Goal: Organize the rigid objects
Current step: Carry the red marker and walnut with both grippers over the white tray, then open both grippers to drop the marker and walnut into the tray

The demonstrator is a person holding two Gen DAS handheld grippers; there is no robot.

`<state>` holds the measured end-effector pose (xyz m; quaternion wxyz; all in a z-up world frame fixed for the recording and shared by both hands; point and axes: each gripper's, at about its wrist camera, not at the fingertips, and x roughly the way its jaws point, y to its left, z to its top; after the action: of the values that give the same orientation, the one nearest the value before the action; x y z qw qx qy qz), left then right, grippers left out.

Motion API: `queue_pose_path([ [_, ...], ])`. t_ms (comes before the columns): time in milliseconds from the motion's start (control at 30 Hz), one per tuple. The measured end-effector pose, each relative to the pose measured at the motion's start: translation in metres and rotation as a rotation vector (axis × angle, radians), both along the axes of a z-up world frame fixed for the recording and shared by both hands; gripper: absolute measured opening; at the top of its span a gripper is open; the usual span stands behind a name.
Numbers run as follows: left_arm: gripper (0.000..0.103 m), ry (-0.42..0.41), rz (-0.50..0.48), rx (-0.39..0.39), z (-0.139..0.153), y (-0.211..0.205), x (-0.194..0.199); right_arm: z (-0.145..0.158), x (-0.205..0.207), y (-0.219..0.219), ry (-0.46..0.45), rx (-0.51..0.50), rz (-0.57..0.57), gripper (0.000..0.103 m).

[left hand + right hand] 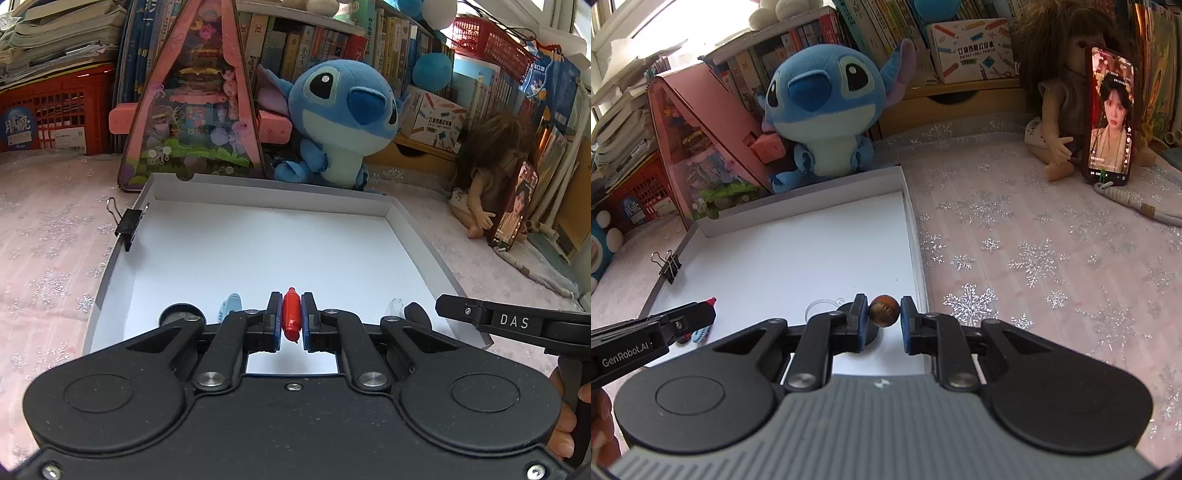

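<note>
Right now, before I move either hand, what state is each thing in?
left gripper: shut on the red piece
right gripper: shut on the brown bead
white tray: open-topped, floor mostly bare
binder clip: clamped on the tray's left wall
light blue clip: lying in the tray
phone: upright against the doll, screen lit
</note>
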<state>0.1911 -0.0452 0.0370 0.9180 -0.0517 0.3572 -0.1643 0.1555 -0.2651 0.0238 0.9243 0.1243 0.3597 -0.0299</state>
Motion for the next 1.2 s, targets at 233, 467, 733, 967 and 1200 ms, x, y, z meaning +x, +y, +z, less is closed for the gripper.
queue_pose_path([
  [233, 0.009, 0.003, 0.007, 0.025, -0.006, -0.006, 0.006, -0.002, 0.005, 0.003, 0.02, -0.011, -0.01, 0.023],
  [467, 0.009, -0.023, 0.018, 0.073, -0.009, -0.01, 0.006, -0.004, 0.008, 0.003, 0.029, -0.009, -0.013, 0.023],
  [733, 0.009, -0.046, 0.013, 0.129, -0.011, -0.014, 0.006, -0.006, 0.009, 0.002, 0.032, -0.002, -0.011, 0.023],
  [967, 0.01, -0.054, 0.012, 0.151, -0.012, -0.014, 0.006, -0.006, 0.01, 0.003, 0.035, -0.005, -0.01, 0.023],
  [1200, 0.011, -0.05, 0.025, 0.146, -0.014, -0.012, 0.007, -0.006, 0.01, 0.003, 0.035, -0.002, -0.007, 0.023],
])
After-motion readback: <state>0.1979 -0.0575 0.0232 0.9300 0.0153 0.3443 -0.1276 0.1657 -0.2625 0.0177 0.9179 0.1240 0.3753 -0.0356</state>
